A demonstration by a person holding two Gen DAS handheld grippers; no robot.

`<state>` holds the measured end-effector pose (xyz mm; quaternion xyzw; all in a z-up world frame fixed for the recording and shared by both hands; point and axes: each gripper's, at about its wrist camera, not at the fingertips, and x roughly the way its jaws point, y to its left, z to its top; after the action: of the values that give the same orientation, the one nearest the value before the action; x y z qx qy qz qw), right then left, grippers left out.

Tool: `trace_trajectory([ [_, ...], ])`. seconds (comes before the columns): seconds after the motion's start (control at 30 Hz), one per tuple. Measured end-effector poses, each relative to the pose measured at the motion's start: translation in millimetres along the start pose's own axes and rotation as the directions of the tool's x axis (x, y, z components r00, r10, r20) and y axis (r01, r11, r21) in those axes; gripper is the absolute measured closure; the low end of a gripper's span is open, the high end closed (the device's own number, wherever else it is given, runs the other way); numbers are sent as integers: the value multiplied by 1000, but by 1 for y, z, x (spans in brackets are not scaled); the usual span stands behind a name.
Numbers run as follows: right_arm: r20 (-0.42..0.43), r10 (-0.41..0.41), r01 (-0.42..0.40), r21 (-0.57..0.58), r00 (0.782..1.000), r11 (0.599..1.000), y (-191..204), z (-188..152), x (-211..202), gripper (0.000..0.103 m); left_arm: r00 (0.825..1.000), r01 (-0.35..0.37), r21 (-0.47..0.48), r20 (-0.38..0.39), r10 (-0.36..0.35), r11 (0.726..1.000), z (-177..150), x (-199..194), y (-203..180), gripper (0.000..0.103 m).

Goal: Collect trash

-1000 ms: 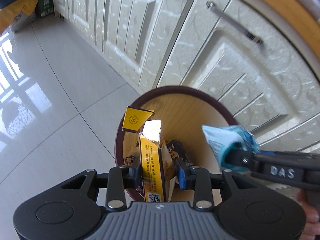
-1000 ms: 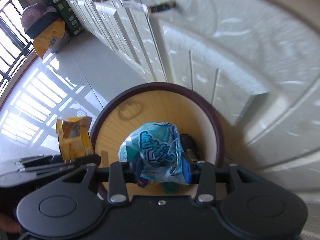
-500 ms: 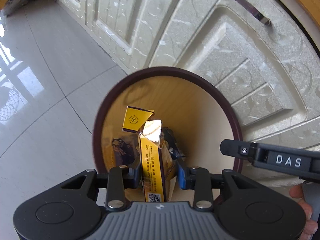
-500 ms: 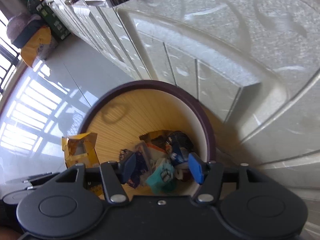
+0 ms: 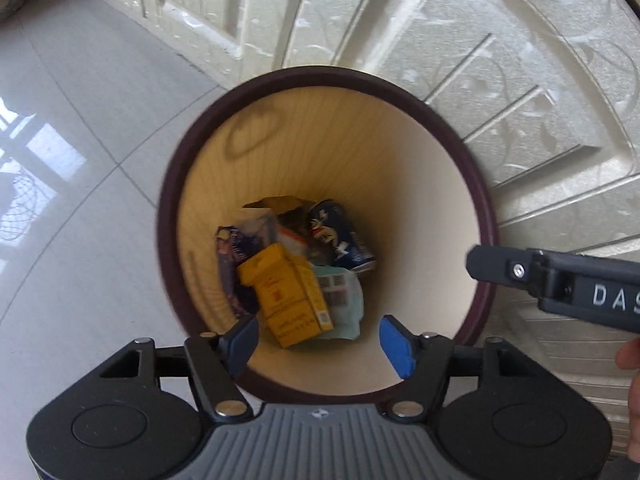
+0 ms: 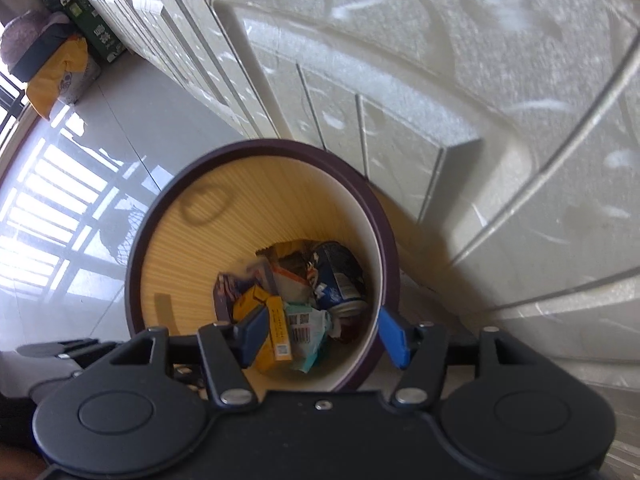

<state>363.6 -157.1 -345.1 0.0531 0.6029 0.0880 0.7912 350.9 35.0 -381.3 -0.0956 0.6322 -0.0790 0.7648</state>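
Trash (image 5: pixel 296 292) lies inside bin (image 5: pixel 320 80); left tongs (image 5: pixel 318 340) opening, empty; right tongs (image 6: pixel 324 334) released.

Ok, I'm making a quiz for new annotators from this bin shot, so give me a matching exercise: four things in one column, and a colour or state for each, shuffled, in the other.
Things:
1. yellow carton
2. drink can
3. bin rim
4. left gripper

Descriptions:
A. dark maroon ring
B. jaws opening, nothing between the pads
C. dark blue, lying on its side at the bottom of the bin
D. lying on top of the trash pile, barcode label showing

Pairs: 1-D, 2-C, 3-A, 4-B
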Motion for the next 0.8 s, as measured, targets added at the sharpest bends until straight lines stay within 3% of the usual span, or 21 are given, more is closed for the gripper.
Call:
trace_trajectory([
  [0.17, -8, -10, 10, -27, 1000, 1000, 1, -8, -2, 41, 999, -34, 9, 14, 33, 999, 1, -10, 0, 25],
  [0.43, 27, -20, 21, -40, 999, 999, -1, -16, -21, 32, 998, -56, 14, 41, 56, 998, -4, -31, -2, 14],
  [0.67, 78, -28, 32, -49, 997, 998, -2, -24, -55, 20, 994, -64, 12, 89, 63, 998, -13, -66, -6, 0],
  [0.8, 123, -17, 24, -52, 992, 998, -3, -29, -87, 14, 984, -93, 23, 152, 89, 995, -16, -99, -12, 0],
])
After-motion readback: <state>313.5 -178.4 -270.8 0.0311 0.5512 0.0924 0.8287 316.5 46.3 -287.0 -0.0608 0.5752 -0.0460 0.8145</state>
